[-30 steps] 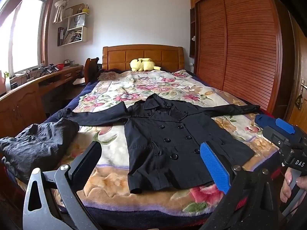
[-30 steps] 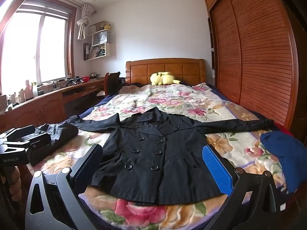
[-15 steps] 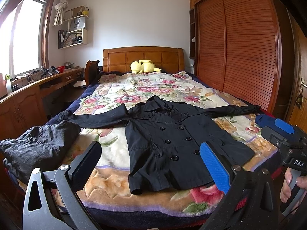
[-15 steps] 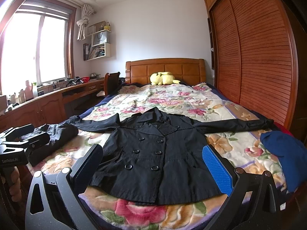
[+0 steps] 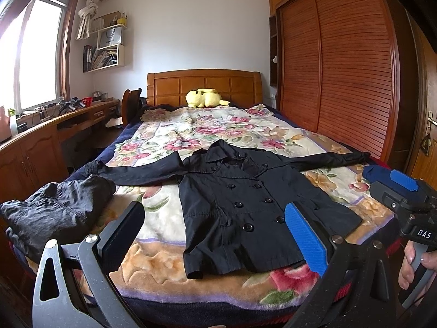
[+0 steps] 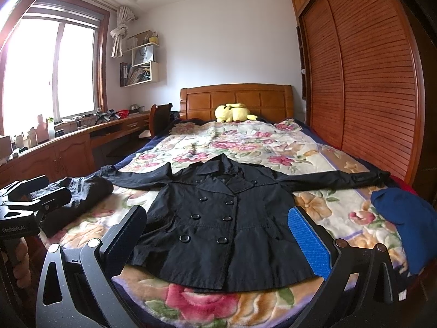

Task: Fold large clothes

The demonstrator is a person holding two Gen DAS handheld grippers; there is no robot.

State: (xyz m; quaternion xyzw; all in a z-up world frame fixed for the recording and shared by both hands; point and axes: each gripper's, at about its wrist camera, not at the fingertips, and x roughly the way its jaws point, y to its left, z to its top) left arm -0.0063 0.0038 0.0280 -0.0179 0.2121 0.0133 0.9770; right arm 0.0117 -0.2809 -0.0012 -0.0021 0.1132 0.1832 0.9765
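A black double-breasted coat lies flat and face up on the flowered blanket of the bed, both sleeves spread out sideways, hem toward me. My left gripper hovers open before the foot of the bed, short of the hem, with nothing between its fingers. My right gripper is also open and empty, in front of the hem. In the left wrist view the right gripper shows at the right edge, held by a hand. In the right wrist view the left gripper shows at the left edge.
A crumpled dark grey garment lies at the bed's near left corner, a blue garment at the near right. A yellow plush toy sits by the headboard. A wooden desk runs along the left, a slatted wardrobe along the right.
Both views have tilted slightly upward, so the coat and bed sit a little lower in frame. The coat has not moved and both grippers stay open.
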